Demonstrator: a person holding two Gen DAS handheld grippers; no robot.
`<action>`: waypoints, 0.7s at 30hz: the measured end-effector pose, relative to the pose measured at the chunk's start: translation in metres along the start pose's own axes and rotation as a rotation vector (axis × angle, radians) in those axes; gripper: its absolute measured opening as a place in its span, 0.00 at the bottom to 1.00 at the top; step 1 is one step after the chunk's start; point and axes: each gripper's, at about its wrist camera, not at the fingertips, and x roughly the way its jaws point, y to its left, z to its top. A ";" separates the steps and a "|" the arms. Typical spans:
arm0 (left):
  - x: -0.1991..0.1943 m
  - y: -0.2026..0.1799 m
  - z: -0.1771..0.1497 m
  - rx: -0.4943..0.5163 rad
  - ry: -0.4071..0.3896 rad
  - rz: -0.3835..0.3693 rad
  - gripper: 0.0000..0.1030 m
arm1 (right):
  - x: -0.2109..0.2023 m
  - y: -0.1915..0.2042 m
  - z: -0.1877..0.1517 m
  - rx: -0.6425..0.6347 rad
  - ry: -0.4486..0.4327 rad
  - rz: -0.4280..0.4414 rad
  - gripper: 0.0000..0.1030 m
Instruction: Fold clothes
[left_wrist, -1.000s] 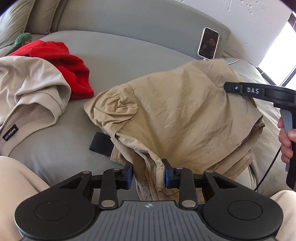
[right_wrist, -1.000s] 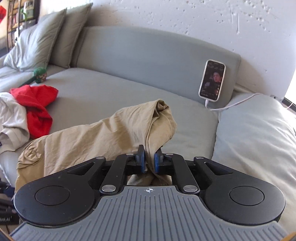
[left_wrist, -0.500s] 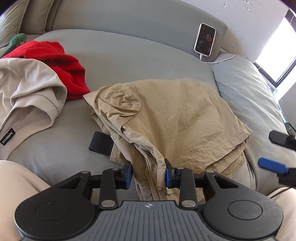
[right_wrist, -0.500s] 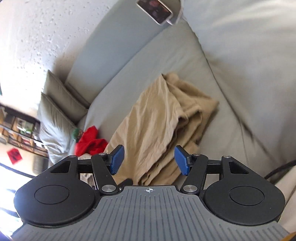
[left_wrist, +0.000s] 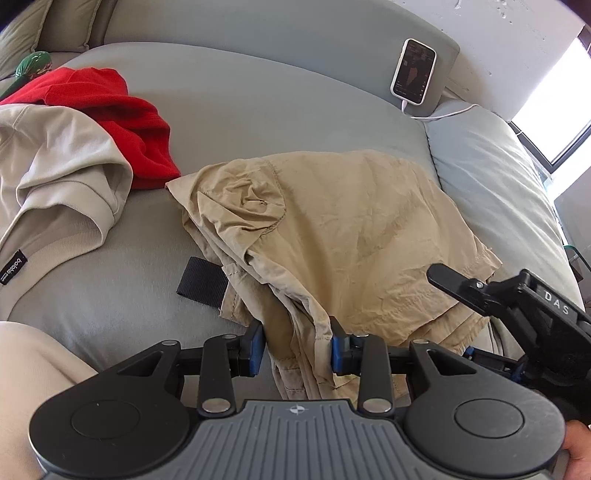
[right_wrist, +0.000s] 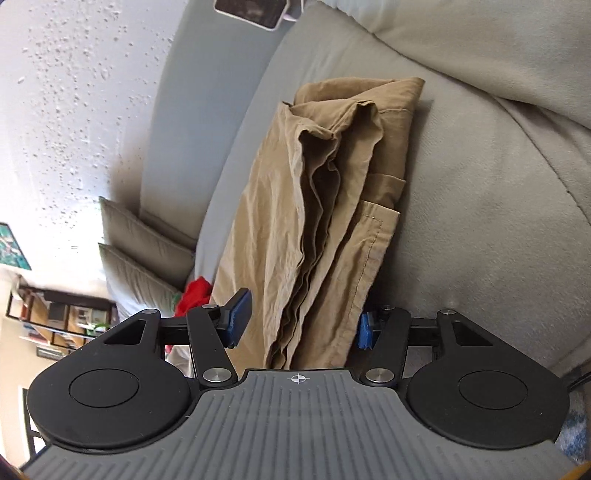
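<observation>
Khaki trousers (left_wrist: 351, 229) lie folded into a rough rectangle on the grey sofa seat (left_wrist: 258, 122). My left gripper (left_wrist: 296, 343) sits at their near edge, its blue pads partly apart with a thick bunch of khaki cloth filling the gap. In the right wrist view, rolled sideways, the folded stack (right_wrist: 295, 206) shows its layered edges. My right gripper (right_wrist: 299, 325) is open wide, one pad on each side of that layered end, not pressing it. The left wrist view shows the right gripper (left_wrist: 450, 312) at the trousers' right near corner.
A red garment (left_wrist: 122, 110) and a beige sweatshirt (left_wrist: 55, 177) lie at the left. A black strap (left_wrist: 201, 282) sticks out beside the trousers. A phone (left_wrist: 413, 72) on a cable leans on the backrest. A grey cushion (left_wrist: 498, 166) is at the right, a person's leg (left_wrist: 29, 369) near left.
My right gripper carried the trouser end over, let go of it and opened, then rolled sideways and came down at the right near corner. The left gripper stayed put.
</observation>
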 end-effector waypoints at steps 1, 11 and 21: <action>0.000 0.000 0.000 0.001 -0.001 0.001 0.32 | 0.004 0.004 -0.002 -0.013 -0.022 -0.009 0.56; -0.057 -0.002 0.026 0.177 -0.156 -0.020 0.52 | -0.005 0.057 0.014 -0.354 0.052 -0.176 0.09; 0.015 -0.002 0.090 0.178 0.094 -0.341 0.65 | -0.029 0.025 0.051 -0.306 0.168 -0.264 0.11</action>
